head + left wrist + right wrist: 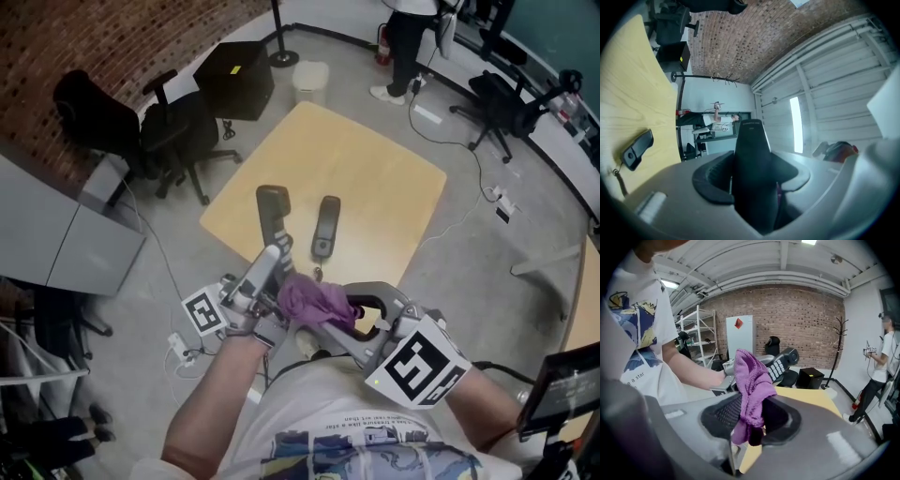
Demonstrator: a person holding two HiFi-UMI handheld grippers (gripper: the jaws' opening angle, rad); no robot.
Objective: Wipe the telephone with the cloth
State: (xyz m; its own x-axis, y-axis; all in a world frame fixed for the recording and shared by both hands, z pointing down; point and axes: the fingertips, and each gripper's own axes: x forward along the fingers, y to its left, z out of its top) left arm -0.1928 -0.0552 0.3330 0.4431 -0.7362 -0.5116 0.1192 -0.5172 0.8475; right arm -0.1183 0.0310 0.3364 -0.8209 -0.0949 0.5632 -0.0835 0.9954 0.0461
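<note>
**Head view: cloth sitting right beside the raised handset**

Head view is showing the pale wooden table [375, 178] stretching away, with both tools hanging over its near corner. The left gripper [275, 255] is clamping the black handset [273, 214] by its lower end, jaws pressing on either flank. The handset's long axis is tilting up and away from the person. The right gripper [323, 314] is pinching the purple cloth [317, 302] tight, with bunched fabric spilling out past its jaws.

Now the key relation: the handset is lying just left of the cloth and slightly beyond it, though touching or a whisker apart is impossible to call. In the right gripper view the keypad [777, 367] is facing the cloth, so the right hand looks nearest for the wipe, stroking along that long axis.

The handset is looking slim, dark and glossy, with pale keys. What seems to be the cradle [325, 225] is lying flat on the table, well clear.
</note>
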